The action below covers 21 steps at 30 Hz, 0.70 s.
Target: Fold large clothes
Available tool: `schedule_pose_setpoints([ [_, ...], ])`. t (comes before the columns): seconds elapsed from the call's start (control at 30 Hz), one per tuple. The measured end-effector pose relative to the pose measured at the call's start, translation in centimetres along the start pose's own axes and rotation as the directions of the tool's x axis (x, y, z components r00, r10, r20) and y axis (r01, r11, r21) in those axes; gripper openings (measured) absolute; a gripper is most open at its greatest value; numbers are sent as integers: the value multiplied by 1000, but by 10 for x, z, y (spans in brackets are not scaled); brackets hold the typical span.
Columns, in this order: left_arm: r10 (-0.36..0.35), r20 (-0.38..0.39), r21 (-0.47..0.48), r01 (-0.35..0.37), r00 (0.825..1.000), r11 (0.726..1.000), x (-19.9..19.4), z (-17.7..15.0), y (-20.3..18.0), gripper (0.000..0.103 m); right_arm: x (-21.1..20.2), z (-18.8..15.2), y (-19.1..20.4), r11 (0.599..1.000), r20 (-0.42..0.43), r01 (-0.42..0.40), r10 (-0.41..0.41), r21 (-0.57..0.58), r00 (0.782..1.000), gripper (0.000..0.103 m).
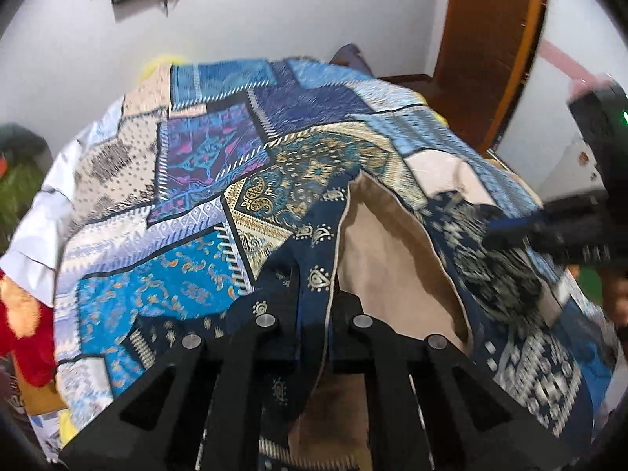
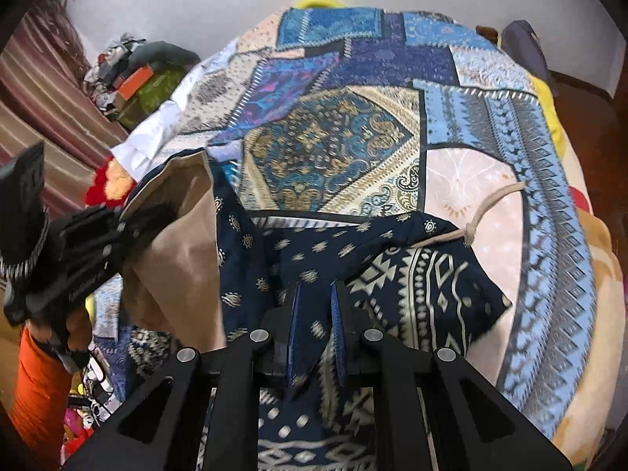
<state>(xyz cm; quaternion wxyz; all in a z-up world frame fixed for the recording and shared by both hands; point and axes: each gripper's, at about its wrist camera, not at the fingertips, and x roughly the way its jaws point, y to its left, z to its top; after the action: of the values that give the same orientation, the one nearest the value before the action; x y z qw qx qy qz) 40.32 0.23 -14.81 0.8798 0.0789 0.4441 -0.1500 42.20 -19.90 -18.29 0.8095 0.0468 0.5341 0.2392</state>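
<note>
A navy patterned garment [image 2: 412, 286] with a tan lining [image 1: 384, 243] lies on a bed covered by a blue patchwork spread [image 1: 219, 149]. My left gripper [image 1: 316, 294] is shut on the garment's edge and lifts it, showing the lining; it also shows in the right wrist view [image 2: 129, 231]. My right gripper [image 2: 316, 294] is shut on a fold of the navy cloth near a tan drawstring [image 2: 482, 212]; it shows blurred in the left wrist view [image 1: 498, 229].
A red and orange blanket [image 1: 23, 337] lies at the bed's left edge. A wooden door [image 1: 482, 47] stands at the back right. Clutter and an orange box [image 2: 137, 78] sit by a striped curtain [image 2: 35, 110].
</note>
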Motion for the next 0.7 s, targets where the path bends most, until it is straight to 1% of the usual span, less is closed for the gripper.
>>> schedule_pose_setpoints([
  [0.1, 5, 24, 27, -6, 1000, 1000, -28, -23, -11, 8, -22, -6, 13, 1000, 27, -1, 2, -18, 1000, 11],
  [0.23, -7, 32, 54, 6, 999, 999, -51, -63, -21, 8, -44, -12, 32, 999, 43, -22, 23, -29, 999, 11],
  [0.3, -25, 17, 62, 24, 1000, 998, -56, -88, -25, 8, -49, -13, 44, 999, 46, -31, 33, -39, 998, 10],
  [0.37, -52, -18, 59, 53, 998, 997, -57, -114, -28, 8, -53, -15, 58, 997, 49, -44, 46, -60, 998, 10],
  [0.47, -61, -71, 40, 64, 996, 997, -56, -148, -32, 9, -46, -17, 80, 995, 31, -54, 57, -87, 998, 11],
  [0.57, -63, -112, 8, 64, 992, 998, -56, -176, -35, 9, -24, -24, 99, 992, -20, -65, 63, -108, 998, 11],
  [0.63, -48, -141, -6, 48, 989, 999, -58, -194, -36, 18, 0, -34, 111, 990, -79, -54, 44, -127, 996, 11],
  [0.7, -33, -163, -30, 29, 986, 999, -64, -207, -32, 21, 21, -45, 119, 988, -141, -50, 30, -143, 990, 10],
])
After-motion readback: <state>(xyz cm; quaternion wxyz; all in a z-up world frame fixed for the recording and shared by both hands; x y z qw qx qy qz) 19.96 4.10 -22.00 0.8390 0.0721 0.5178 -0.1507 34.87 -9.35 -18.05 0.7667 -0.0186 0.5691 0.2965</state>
